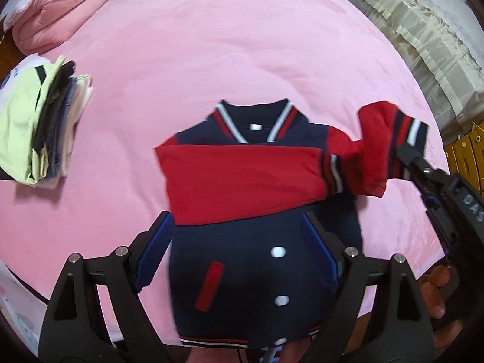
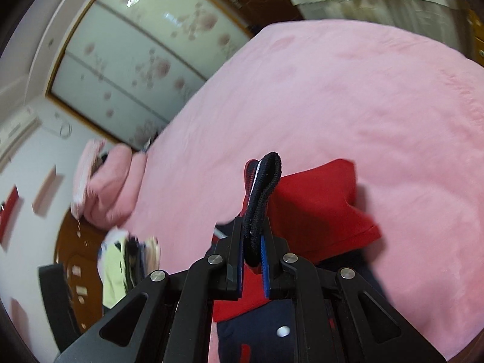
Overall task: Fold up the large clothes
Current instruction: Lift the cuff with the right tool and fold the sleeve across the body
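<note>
Jacket (image 1: pixel 251 260), navy body with red sleeves, lies front-up on the pink bedspread (image 1: pixel 211 45), collar away from the left camera, hem nearest it. 3 white snaps visible down the front; a red pocket welt to their left.

One red sleeve (image 1: pixel 242 181) is folded flat across the chest, its striped cuff ending near the far shoulder seam.

The other red sleeve (image 1: pixel 375 151) is lifted off the bed at the jacket's right side, bunched and hanging from its cuff (image 2: pixel 261 199).

Right gripper (image 2: pixel 252 260): jaws narrow, pinching the dark ribbed cuff between the blue pads (image 2: pixel 265 269); the cuff loops up above the fingertips (red sleeve fabric sags behind it toward the bed). In the left wrist view the same gripper (image 1: pixel 403 155) enters from the right edge, tips buried in the cuff stripes.

Left gripper (image 1: pixel 242 236): jaws wide apart, one finger on each side of the jacket's lower body, above it, gripping nothing. Whether the fingers touch the fabric cannot be told.

Stack of folded clothes (image 1: pixel 42 127), pale green on top, sits at the bed's left side, well apart from the jacket. Folded pink quilt (image 1: pixel 57 15) at the far left corner. Floral wardrobe panels (image 2: pixel 145 60) beyond the bed in the right wrist view.
</note>
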`<state>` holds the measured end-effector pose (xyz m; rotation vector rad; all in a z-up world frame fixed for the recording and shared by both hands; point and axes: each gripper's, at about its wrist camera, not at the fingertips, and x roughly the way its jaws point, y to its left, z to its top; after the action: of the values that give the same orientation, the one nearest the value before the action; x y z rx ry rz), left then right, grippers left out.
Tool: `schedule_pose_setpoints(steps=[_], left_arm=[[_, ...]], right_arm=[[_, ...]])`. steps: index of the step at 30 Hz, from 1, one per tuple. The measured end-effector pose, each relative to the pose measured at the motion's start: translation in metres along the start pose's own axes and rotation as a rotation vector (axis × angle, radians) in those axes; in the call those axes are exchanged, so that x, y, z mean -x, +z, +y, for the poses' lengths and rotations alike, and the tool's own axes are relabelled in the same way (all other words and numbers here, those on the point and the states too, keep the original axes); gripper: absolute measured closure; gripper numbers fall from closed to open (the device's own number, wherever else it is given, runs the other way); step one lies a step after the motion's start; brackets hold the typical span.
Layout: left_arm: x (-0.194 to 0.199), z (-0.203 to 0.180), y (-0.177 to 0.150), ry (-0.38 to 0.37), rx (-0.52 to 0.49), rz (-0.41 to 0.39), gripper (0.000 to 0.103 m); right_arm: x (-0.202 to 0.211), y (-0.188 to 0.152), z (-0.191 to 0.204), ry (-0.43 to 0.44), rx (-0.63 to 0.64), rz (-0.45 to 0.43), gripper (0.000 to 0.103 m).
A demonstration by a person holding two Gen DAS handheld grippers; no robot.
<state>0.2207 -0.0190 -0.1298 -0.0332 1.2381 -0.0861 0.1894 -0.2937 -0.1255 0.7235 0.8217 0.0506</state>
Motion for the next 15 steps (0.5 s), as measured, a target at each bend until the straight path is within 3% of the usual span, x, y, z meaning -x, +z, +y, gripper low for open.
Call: schedule_pose_setpoints(steps=[4,11,12,15], left_arm=[[-0.014,0.028,-0.004,0.018,0.023,0.013,0.020],[-0.060,0.046,0.000,0.024,0.091,0.072,0.020],[-0.063,0.044,0.002,0.021,0.092,0.074,0.020],[-0.070,0.042,0.008,0.027,0.098,0.077,0.020]], right_arm=[[-0.043,-0.024,0.030,-0.049,0.035,0.088,0.094],[-0.117,-0.056,0.030,-0.126,0.055,0.208,0.093],[-0.129,-0.057,0.023,-0.135,0.066,0.229,0.090],[-0.153,-0.056,0.005,-0.113,0.089,0.265,0.067]])
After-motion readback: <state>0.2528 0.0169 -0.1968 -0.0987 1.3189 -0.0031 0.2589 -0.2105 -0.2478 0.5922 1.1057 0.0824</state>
